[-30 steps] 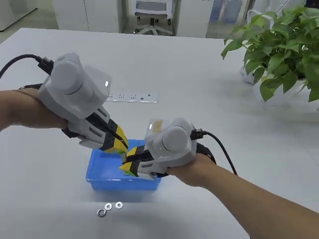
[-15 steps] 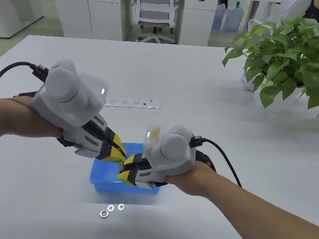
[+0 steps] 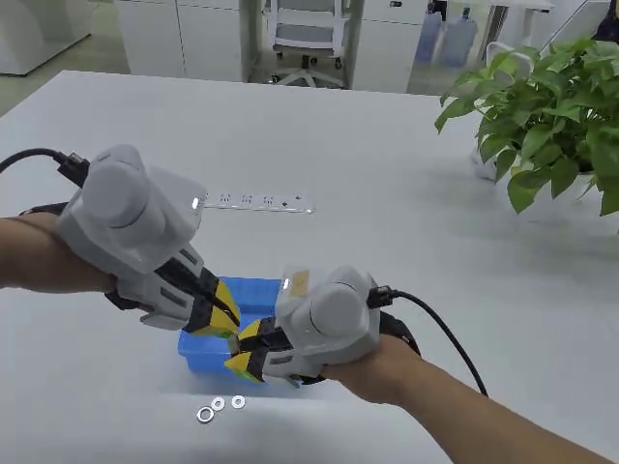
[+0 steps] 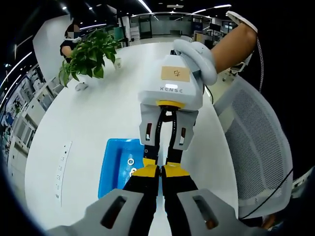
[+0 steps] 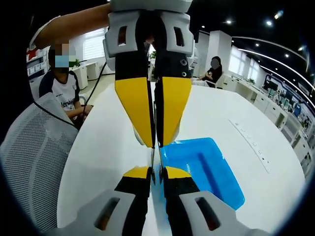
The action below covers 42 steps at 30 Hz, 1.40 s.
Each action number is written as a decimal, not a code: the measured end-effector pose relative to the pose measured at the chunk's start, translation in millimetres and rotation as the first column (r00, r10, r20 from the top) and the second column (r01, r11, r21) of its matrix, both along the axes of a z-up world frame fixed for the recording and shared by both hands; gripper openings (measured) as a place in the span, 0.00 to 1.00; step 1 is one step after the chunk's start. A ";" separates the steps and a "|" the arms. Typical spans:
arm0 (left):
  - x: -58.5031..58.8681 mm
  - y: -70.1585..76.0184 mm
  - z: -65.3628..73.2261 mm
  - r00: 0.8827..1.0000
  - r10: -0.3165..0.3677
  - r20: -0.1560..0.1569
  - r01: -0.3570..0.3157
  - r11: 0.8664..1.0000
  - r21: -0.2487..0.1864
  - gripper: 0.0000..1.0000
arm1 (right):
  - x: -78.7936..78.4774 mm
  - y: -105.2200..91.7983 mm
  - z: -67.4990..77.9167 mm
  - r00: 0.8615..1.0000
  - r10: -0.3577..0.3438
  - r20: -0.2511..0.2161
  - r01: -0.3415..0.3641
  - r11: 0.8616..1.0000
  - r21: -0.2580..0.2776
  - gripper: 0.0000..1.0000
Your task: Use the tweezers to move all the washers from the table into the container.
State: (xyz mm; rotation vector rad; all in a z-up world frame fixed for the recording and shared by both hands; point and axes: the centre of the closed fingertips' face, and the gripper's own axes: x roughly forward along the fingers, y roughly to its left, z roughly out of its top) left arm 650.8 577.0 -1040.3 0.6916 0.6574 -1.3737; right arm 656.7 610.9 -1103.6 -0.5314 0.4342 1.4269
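**Partly done: three washers (image 3: 221, 405) left on the counter (image 3: 406, 232)**

Those three lie just beside the near wall of the blue container (image 3: 253, 290), and at least two more already sit inside it. The job looks roughly midway. The right tool (image 3: 242, 356) is clamped on the tweezers (image 5: 153, 167). The left tool (image 3: 221, 311) has its jaws together near their tip, over the container.

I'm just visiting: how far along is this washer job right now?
Partly done. At least two washers lie in the blue container. In hand: the left tongs and right tongs meet over it, seemingly both pinching the thin tweezers; I cannot tell whether a washer is in them. Left: three washers on the table beside the container's near wall.
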 end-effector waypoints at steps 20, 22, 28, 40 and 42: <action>-13.8 -3.4 -24.1 0.999 -0.011 -0.042 0.011 1.000 0.010 0.06 | -15.8 -1.6 -24.3 0.999 0.011 -0.032 -0.012 1.000 -0.016 0.12; -14.5 -3.4 -25.9 0.999 -0.010 -0.045 0.011 1.000 0.010 0.06 | -16.7 -1.2 -26.6 0.999 0.009 -0.037 -0.010 1.000 -0.015 0.12; -16.8 -2.0 -33.8 0.998 -0.009 -0.058 0.010 1.000 0.014 0.06 | -19.4 -0.5 -34.2 0.999 0.009 -0.034 -0.010 1.000 -0.022 0.12; -17.7 1.2 -43.6 0.997 -0.002 -0.073 0.004 1.000 0.016 0.06 | -20.4 2.8 -43.9 0.999 0.016 -0.035 -0.018 0.999 -0.034 0.12; -17.4 1.8 -44.8 0.997 -0.003 -0.074 0.004 1.000 0.019 0.06 | -20.1 3.5 -44.9 0.999 0.017 -0.034 -0.018 0.999 -0.035 0.12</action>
